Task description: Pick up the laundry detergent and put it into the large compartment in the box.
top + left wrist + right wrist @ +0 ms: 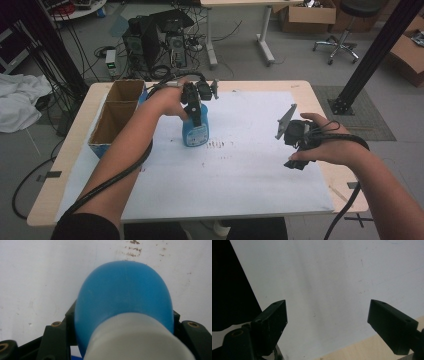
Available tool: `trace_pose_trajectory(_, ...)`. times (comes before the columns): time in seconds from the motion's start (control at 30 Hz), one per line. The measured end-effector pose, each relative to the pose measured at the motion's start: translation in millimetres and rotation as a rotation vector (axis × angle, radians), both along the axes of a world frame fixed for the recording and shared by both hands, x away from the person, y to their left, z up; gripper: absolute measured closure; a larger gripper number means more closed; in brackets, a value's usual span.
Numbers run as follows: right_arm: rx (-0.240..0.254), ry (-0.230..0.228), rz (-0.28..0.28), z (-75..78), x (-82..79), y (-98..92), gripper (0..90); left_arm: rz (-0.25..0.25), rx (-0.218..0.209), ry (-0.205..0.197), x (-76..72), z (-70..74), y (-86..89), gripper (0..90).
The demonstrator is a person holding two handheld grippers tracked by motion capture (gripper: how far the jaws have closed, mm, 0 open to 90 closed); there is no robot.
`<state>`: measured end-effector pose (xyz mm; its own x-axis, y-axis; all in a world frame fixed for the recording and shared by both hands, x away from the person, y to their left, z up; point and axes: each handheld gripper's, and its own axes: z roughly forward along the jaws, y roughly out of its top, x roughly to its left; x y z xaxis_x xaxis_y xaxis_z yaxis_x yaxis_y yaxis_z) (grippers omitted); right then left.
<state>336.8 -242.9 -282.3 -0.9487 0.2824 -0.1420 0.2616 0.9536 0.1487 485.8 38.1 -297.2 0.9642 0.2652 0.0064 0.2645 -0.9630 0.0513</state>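
1. wooden table [60, 180] with a big white sheet [250, 170] over most of it, brown smudges near the middle; cluttered lab floor behind, pc towers and cables.
2. cardboard box [116, 112] sits at the table's far left edge, open top, two compartments, looks empty.
3. blue bottle [195, 131] stands upright on the sheet, just right of the box, white cap up.
4. left gripper [197, 112] comes down on the bottle from above; in the left gripper view the black jaws sit pressed against both sides of the blue bottle [125, 300] right under the white cap [136, 340]. closed on it, gripping.
5. right gripper [295, 137] hovers over the sheet's right part, well apart from the bottle; the right gripper view shows jaws spread wide with nothing between, bare sheet below.
6. key relation: bottle's long axis is vertical, the grip is at the neck, so the left hand is the one on it; box lies just to the left of the bottle.
7. judgement: bottle looks gripped but not yet lifted; next move likely a straight lift, then left toward the box.
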Motion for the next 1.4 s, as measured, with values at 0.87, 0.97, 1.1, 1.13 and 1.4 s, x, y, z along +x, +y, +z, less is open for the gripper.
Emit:
trace_pose_trajectory(0.87, 0.001, -0.001, 0.019, 3.8, -0.2, 6.8, 16.3, 0.192, -0.007, -0.010, -17.6, 46.1, 3.6, 40.0)
trace_pose_trajectory(0.97, 0.002, -0.005, 0.021, 4.9, -1.1, 7.1, 16.3, 0.228, -0.011, -0.023, -20.8, 60.4, 7.1, 39.9)
trace_pose_trajectory(1.1, 0.005, -0.011, 0.029, 5.8, -1.3, 6.9, 16.3, 0.273, -0.017, -0.037, -23.4, 75.1, 11.4, 39.9)
trace_pose_trajectory(1.13, 0.008, -0.013, 0.031, 6.0, -1.7, 6.8, 16.3, 0.317, -0.024, -0.033, -24.0, 85.4, 15.9, 39.9)
trace_pose_trajectory(1.4, 0.007, -0.008, 0.047, 4.8, -2.0, 9.0, 16.3, 0.489, -0.068, -0.029, -26.9, 120.5, 40.6, 39.9)
